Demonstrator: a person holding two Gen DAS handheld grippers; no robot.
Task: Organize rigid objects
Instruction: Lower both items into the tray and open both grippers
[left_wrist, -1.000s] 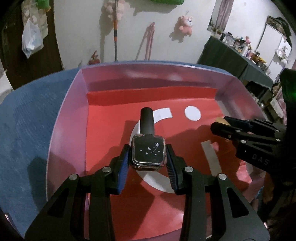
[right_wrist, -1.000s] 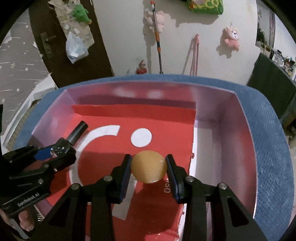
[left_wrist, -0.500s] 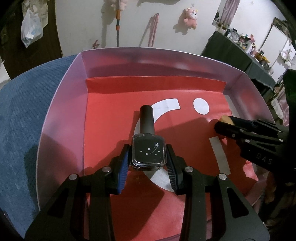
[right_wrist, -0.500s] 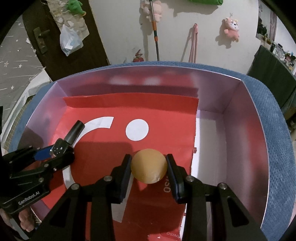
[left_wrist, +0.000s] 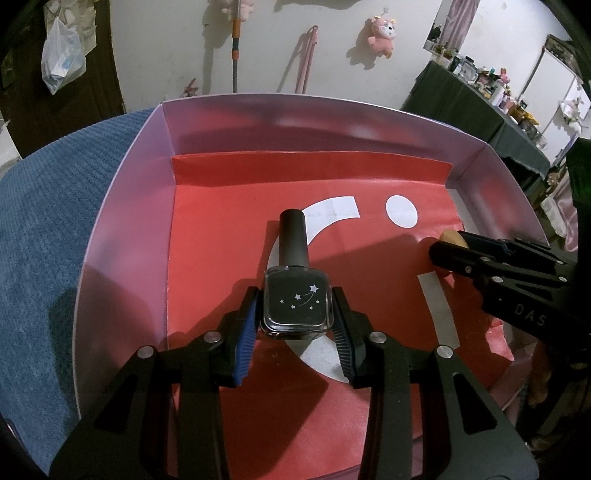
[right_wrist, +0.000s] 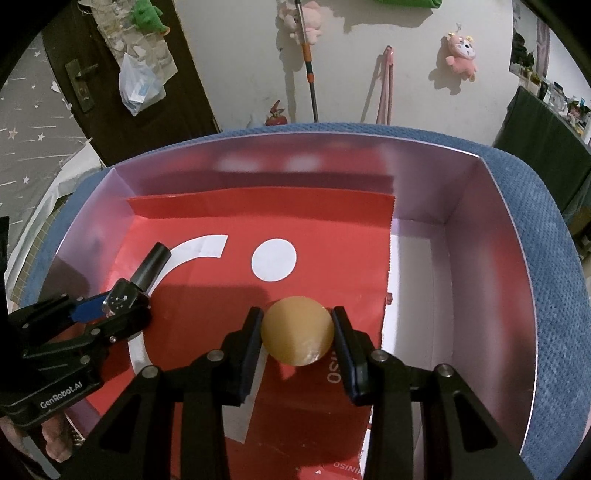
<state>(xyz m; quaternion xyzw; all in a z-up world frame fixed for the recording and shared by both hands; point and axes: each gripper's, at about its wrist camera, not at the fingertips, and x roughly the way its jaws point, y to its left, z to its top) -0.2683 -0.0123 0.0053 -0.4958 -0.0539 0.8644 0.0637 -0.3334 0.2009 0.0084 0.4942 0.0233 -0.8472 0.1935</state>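
Note:
My left gripper is shut on a black nail polish bottle with white stars and a tall black cap, held over the red lining of the pink box. My right gripper is shut on a tan ball above the same box. In the right wrist view the left gripper and the bottle show at the left. In the left wrist view the right gripper reaches in from the right, with the ball peeking past its fingers.
The box sits on a blue textured cushion. A red paper sheet with white shapes lines most of the box floor; a bare white strip stays at its right. A wall with plush toys and a mop stands behind.
Both grippers have sunk a little deeper over the box, whose far wall now sits higher in view. Bottle and ball stay gripped as before.

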